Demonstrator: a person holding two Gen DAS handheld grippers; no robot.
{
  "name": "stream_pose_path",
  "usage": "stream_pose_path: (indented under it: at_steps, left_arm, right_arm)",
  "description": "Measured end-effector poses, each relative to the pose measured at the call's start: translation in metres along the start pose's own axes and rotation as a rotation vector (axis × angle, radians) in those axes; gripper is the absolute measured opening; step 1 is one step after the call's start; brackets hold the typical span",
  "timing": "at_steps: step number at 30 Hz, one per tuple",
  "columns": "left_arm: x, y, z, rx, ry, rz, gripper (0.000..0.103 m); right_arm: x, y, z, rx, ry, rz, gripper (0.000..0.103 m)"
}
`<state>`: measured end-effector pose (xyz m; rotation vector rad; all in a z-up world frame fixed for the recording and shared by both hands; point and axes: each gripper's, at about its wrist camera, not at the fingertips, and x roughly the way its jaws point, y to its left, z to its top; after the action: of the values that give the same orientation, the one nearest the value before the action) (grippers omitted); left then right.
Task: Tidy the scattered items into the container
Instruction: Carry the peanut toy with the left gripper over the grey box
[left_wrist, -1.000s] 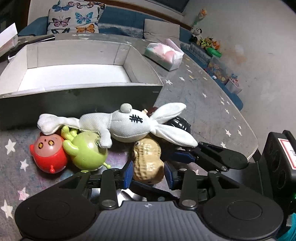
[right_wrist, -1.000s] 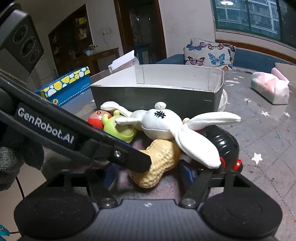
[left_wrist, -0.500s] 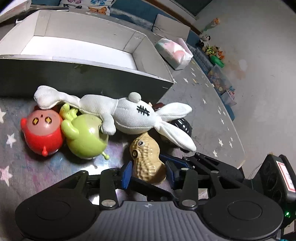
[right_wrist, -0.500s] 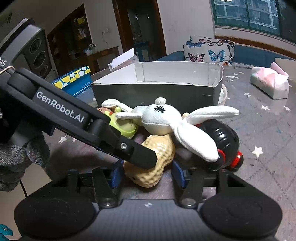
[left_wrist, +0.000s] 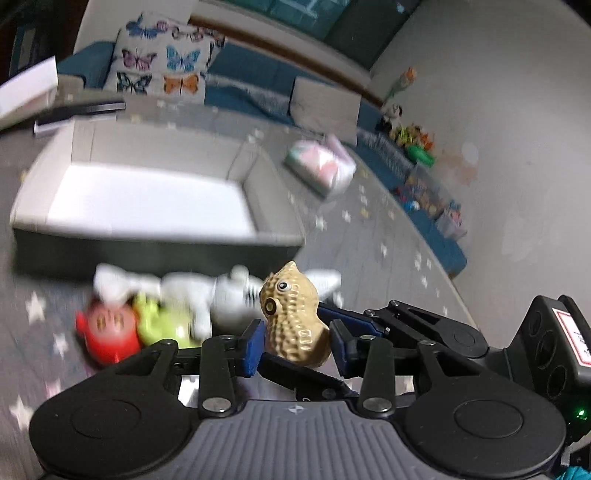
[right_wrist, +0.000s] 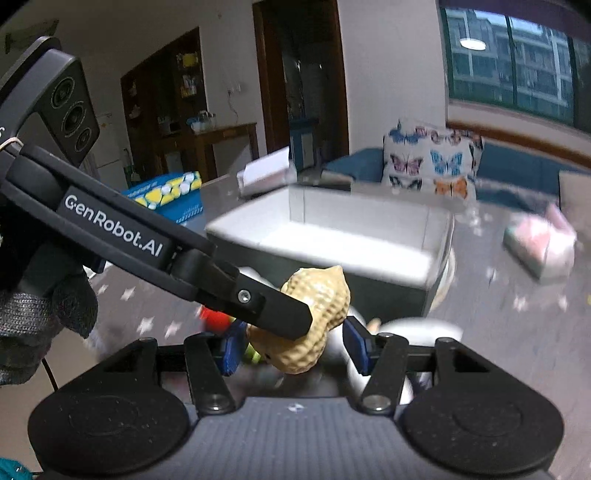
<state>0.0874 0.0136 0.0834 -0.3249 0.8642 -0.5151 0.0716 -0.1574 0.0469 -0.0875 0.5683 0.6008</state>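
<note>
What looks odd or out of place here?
Both claws reach around one tan peanut-shaped toy, held above the grey star-patterned table. The right claw, which has just been closing, grips it. The left claw, which has just been opening, flanks it, grip unclear. Their fingers cross.

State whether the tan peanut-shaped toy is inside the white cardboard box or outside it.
Outside. The tan peanut-shaped toy is up between both grippers' blue pads, short of the white cardboard box, whose visible interior looks bare.

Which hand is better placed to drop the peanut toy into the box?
Probably left. The left gripper, whose fingers just opened slightly, has the peanut toy pressed between them, box straight ahead. The right gripper just closed around it too, but its contact is partly hidden.
</note>
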Motion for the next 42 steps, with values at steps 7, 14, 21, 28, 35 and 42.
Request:
stream_pose_path:
  at_steps: [7,14,21,28,35,42]
  left_arm:
    - [0.03,0.019,0.059,-0.073,-0.017,-0.009,0.041]
    - [0.077,0.053,0.095,-0.153,0.037,-0.018,0.042]
    - [0.111,0.083,0.106,-0.235,0.094,-0.026,0.042]
    - [0.124,0.1,0.11,-0.287,0.119,-0.033,0.041]
    - [0.133,0.106,0.11,-0.313,0.135,-0.045,0.039]
    - [0.137,0.105,0.11,-0.311,0.147,-0.042,0.04]
  right_arm:
    - [0.036,-0.031,0.05,-0.053,0.014,-0.01,0.056]
    - [0.095,-0.064,0.074,-0.047,0.129,-0.011,0.056]
    - [0.136,-0.082,0.075,-0.045,0.217,-0.002,0.056]
    - [0.159,-0.082,0.076,-0.08,0.285,0.006,0.056]
    - [0.171,-0.082,0.08,-0.104,0.332,0.006,0.056]
    - [0.173,-0.081,0.083,-0.102,0.364,-0.001,0.056]
